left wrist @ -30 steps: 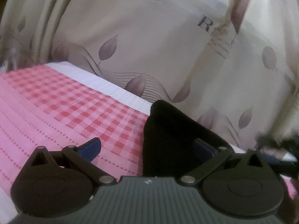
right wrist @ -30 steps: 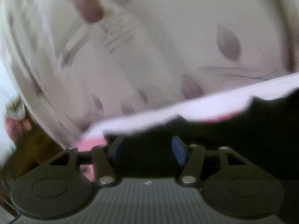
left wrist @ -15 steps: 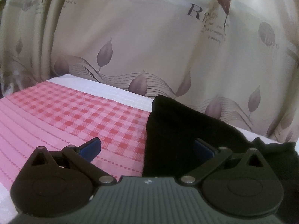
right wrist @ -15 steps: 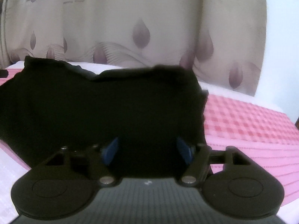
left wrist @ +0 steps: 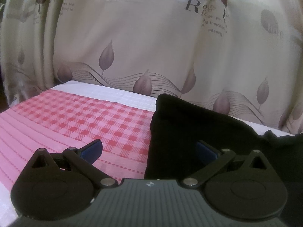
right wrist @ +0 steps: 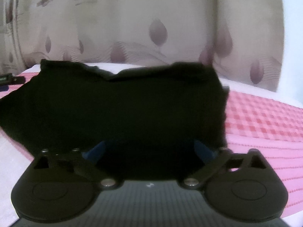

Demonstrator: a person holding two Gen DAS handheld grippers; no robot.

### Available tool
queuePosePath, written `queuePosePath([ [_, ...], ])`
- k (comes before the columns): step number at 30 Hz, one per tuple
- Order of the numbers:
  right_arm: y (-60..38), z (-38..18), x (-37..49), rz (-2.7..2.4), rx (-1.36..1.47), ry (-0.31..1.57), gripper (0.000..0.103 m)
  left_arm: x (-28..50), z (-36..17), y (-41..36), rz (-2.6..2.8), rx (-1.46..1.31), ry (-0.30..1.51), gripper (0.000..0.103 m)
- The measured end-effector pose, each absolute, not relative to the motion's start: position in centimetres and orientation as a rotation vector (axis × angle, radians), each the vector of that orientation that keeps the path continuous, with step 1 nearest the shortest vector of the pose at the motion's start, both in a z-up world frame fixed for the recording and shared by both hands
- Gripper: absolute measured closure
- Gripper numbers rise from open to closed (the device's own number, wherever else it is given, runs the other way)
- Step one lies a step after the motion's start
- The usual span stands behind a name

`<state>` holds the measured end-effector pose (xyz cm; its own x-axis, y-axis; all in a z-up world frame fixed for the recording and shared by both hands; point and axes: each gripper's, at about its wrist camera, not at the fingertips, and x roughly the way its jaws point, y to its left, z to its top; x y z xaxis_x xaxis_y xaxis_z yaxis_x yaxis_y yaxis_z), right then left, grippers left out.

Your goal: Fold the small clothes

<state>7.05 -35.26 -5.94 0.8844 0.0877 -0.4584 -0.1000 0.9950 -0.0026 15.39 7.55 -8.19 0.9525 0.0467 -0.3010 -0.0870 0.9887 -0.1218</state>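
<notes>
A small black garment lies spread on a pink and red checked cloth. In the left wrist view its left edge runs between my open left gripper's blue pads, the right pad over the garment, the left over the cloth. In the right wrist view the garment fills the middle, its top edge uneven. My right gripper is open, both blue pads low over the garment's near part. Neither gripper holds anything.
A beige curtain with leaf prints and lettering hangs close behind the surface. A white band edges the checked cloth at the back. In the right wrist view the left gripper's tip shows at the far left.
The right gripper swung from a blurred view of the curtain to face the garment squarely, and its jaws opened wider. The left gripper tilted slightly, staying at the garment's left edge.
</notes>
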Motion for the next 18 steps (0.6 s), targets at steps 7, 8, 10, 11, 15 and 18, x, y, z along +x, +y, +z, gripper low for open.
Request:
queuePosePath([
  [7, -35.1, -5.1, 4.4, 0.077, -0.023, 0.325, 0.001, 15.4, -8.2, 7.1, 0.081, -0.105, 0.304, 0.000],
  [8, -35.6, -5.0, 3.7, 0.065, 0.008, 0.284, 0.000, 15.5, -8.2, 7.1, 0.081, -0.103, 0.304, 0.000],
  [10, -36.6, -4.8, 2.5, 0.042, 0.076, 0.212, 0.000, 15.4, -8.2, 7.0, 0.081, -0.099, 0.304, 0.000],
  [11, -37.0, -4.8, 2.1, 0.028, 0.101, 0.188, 0.000, 15.5, -8.2, 7.1, 0.080, -0.098, 0.305, 0.000],
  [15, -38.1, -4.6, 2.4, -0.025, 0.151, 0.188, 0.000, 15.6, -8.3, 7.0, 0.086, -0.091, 0.309, 0.000],
  [18, -38.0, -4.6, 3.2, -0.064, 0.150, 0.230, 0.000, 15.6, -8.3, 7.0, 0.082, -0.083, 0.312, 0.000],
])
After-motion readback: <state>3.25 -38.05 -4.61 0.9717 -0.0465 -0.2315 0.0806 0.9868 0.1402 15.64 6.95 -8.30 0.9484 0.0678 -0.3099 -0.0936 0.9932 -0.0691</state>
